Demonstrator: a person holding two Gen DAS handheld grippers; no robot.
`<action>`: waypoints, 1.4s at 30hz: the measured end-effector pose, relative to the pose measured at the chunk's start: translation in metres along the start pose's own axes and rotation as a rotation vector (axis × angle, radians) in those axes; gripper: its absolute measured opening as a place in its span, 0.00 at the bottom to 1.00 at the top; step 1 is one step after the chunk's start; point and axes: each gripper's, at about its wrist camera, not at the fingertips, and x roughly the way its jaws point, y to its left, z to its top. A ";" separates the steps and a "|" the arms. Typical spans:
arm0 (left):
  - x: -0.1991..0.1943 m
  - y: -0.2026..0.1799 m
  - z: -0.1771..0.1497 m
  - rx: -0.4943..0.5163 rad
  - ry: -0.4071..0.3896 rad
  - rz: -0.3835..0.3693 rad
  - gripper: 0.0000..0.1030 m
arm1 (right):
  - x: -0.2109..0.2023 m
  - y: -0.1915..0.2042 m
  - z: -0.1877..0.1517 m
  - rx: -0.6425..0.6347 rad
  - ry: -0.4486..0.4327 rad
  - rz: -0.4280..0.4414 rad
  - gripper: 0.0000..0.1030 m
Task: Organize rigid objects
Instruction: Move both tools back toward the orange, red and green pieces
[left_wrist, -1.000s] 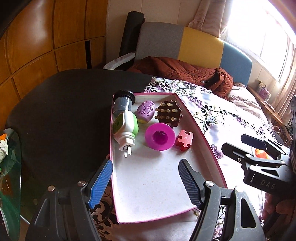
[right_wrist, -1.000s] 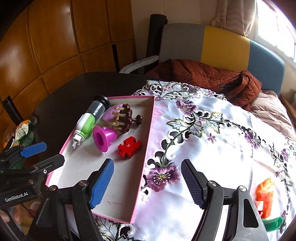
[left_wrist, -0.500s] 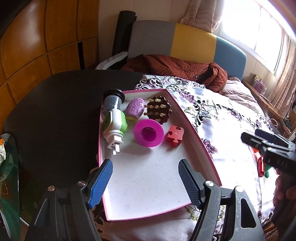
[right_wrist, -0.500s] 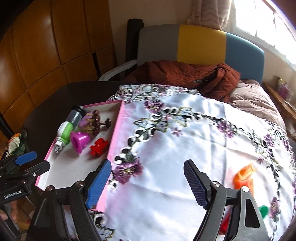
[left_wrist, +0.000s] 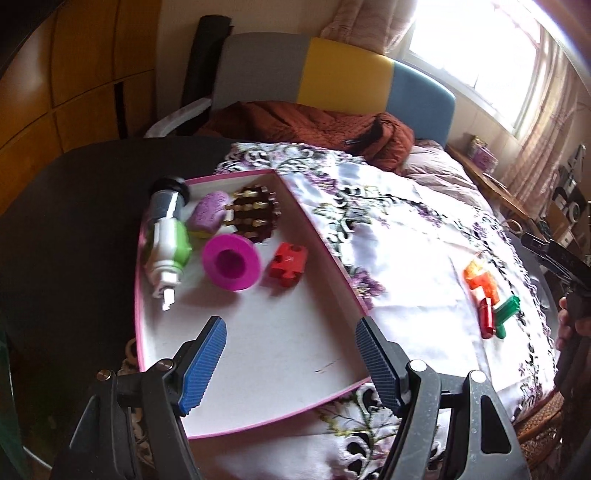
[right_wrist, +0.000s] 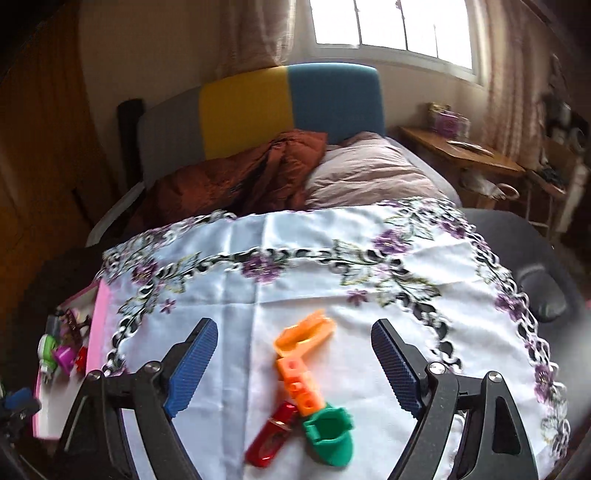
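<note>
Risk, left wrist view: left hand-held gripper (left_wrist: 290, 363), jaws apart and empty, hovers over shallow pink-rimmed white cardboard tray (left_wrist: 258, 347); a drop could clip its edge.

Right wrist view: right hand-held gripper (right_wrist: 293, 363), jaws opening, nothing clamped, above touching orange plastic clip (right_wrist: 301, 360), red capsule (right_wrist: 271, 435), green scoop (right_wrist: 328, 434) on worktop cloth; may snag two.

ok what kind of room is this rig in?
Most likely a home bedroom or living room, not a lab: a colour-block upholstered backrest, rumpled quilts, a curtained window, and an embroidered floral tablecloth under the toys.
</note>
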 end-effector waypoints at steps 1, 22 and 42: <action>0.000 -0.006 0.001 0.017 -0.004 -0.009 0.72 | 0.001 -0.015 0.001 0.044 -0.001 -0.023 0.83; 0.057 -0.180 -0.006 0.409 0.156 -0.306 0.62 | 0.017 -0.084 -0.013 0.363 0.045 -0.068 0.86; 0.128 -0.279 -0.009 0.610 0.248 -0.369 0.49 | 0.024 -0.087 -0.012 0.394 0.071 -0.029 0.87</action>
